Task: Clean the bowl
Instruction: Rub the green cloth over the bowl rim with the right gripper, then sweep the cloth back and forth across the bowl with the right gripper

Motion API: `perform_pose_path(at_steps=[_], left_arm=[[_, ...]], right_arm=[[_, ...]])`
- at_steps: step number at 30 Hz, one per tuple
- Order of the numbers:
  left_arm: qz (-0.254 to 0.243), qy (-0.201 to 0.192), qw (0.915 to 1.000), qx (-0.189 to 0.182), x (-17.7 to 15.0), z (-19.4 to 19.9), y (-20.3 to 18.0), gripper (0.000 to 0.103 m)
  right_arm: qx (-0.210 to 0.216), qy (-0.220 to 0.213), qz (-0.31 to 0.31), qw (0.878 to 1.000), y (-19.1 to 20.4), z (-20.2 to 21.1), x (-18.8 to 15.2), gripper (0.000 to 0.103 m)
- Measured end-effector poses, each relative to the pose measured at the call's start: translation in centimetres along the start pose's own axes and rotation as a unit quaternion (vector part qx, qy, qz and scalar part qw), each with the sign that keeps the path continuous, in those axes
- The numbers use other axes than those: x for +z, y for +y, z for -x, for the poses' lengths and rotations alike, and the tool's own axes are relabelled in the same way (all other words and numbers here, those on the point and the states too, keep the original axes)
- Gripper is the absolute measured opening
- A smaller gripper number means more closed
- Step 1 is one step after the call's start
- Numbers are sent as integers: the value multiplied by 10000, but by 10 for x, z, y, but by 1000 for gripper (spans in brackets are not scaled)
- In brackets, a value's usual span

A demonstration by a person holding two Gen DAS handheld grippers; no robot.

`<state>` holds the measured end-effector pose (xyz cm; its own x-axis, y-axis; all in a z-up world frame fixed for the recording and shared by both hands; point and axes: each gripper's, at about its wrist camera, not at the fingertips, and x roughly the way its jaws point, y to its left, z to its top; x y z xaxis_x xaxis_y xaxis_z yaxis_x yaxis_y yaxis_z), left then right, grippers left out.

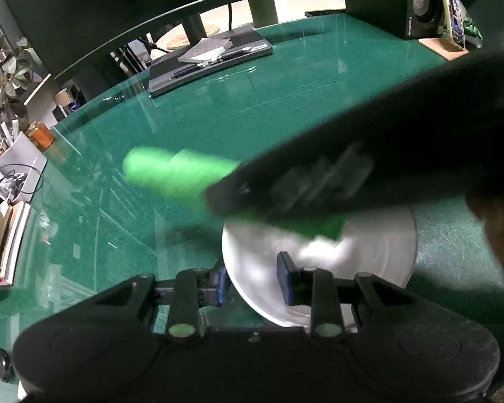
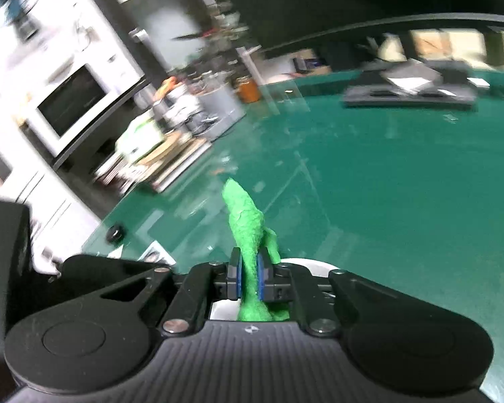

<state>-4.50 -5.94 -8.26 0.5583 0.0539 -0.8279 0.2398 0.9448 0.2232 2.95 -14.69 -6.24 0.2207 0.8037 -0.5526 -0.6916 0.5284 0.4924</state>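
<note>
A white bowl (image 1: 369,255) sits on the green table (image 1: 285,100), close in front of me. My left gripper (image 1: 253,280) straddles the bowl's near-left rim, one blue pad against the outside and the other on the inner wall, holding it. My right gripper (image 2: 248,270) is shut on a bright green cloth (image 2: 245,221), which sticks up past its pads. In the left wrist view the right gripper (image 1: 319,181) is a blurred dark body reaching in from the right over the bowl, and the green cloth (image 1: 171,171) smears leftward. Only a sliver of the bowl (image 2: 305,263) shows under the right gripper.
A monitor base (image 1: 208,57) with papers and pens stands at the back of the table. A speaker (image 1: 420,3) and a phone on a stand (image 1: 452,13) are at the back right. An orange jar (image 1: 42,136), books (image 1: 3,241) and clutter line the left edge.
</note>
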Motion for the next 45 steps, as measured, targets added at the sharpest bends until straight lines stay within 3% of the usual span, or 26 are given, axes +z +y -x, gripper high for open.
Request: perform_pose_path(at_steps=[10, 16, 20, 23, 28, 31, 37, 39, 45], left_arm=[[-62, -16, 10000, 28, 0, 0, -4, 29], [-136, -66, 9996, -254, 6, 5, 4, 30], [-327, -107, 9991, -242, 14, -1, 5, 19], [-346, -133, 9990, -262, 11, -1, 4, 19], [-306, -121, 9992, -242, 9, -1, 0, 22], [-250, -95, 9993, -277, 8, -2, 0, 23], [-247, -72, 9993, -254, 8, -4, -1, 26], [-248, -56, 9993, -259, 8, -4, -2, 28], [-303, -49, 9993, -234, 7, -2, -4, 28]], right_arm=[[-409, -362, -756, 9956, -36, 34, -6, 5], [-554, -465, -1025, 9921, -49, 41, -10, 9], [-557, -443, -959, 9928, -48, 39, -9, 10], [-574, -399, -846, 9940, -43, 36, -6, 12], [-114, -53, -376, 9992, -14, 14, 1, 12], [-64, 9, -231, 9997, -7, 8, 0, 8], [-576, -318, -623, 9959, -32, 31, 1, 7], [-804, -354, -784, 9930, -40, 36, 0, 12], [-511, -254, -668, 9961, -30, 26, 1, 14]])
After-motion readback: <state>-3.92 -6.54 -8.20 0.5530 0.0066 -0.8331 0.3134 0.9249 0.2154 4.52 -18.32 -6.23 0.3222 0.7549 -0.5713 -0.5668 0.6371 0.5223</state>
